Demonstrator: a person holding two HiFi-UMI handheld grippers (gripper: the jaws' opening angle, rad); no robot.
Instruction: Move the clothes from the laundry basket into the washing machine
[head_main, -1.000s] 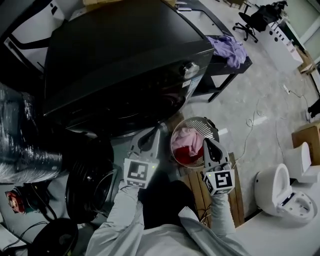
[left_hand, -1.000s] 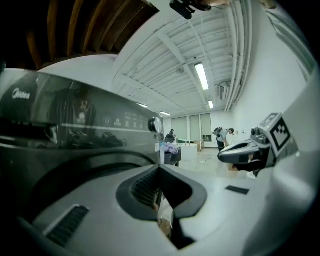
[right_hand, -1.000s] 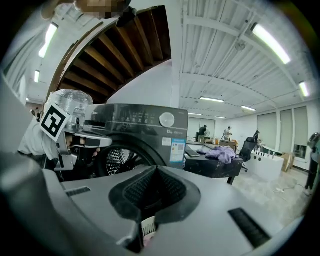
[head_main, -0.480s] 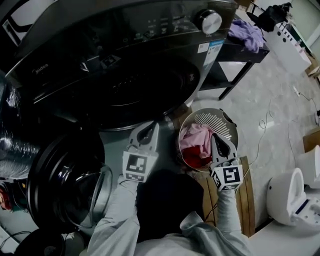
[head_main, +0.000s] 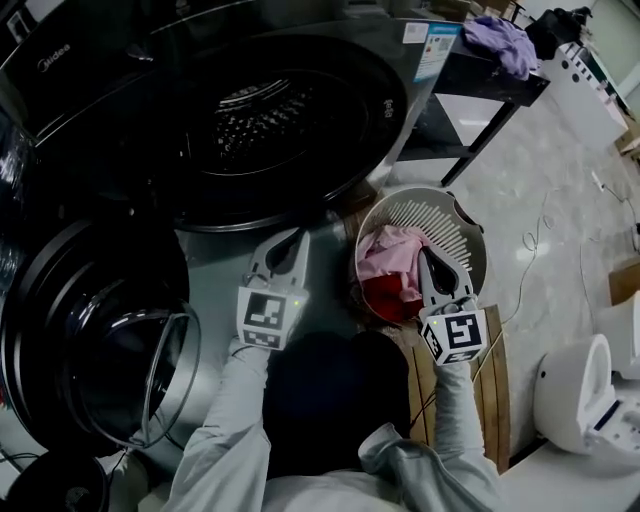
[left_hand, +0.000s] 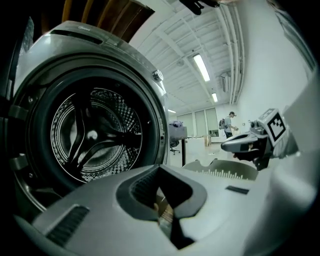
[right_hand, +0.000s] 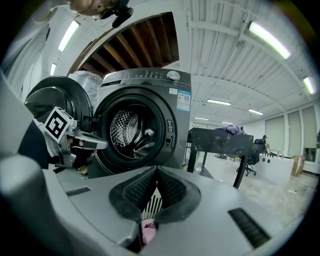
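Pale workshop floor (head_main: 540, 190): the head view has the laundry basket (head_main: 462, 228) beside the washing machine (head_main: 345, 120), door swung wide, clothes (head_main: 385, 258) inside the basket under the right gripper (head_main: 424, 256). Left gripper view: the left gripper (left_hand: 159, 169) has its jaws together, holding nothing. Right gripper view: jaws closed, seemingly on nothing; lowered like that, they'd only shove the clothes.

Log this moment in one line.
washing machine: door open | laundry basket: pink, red clothes inside | left gripper: jaws shut, empty | right gripper: jaws shut, empty, over basket
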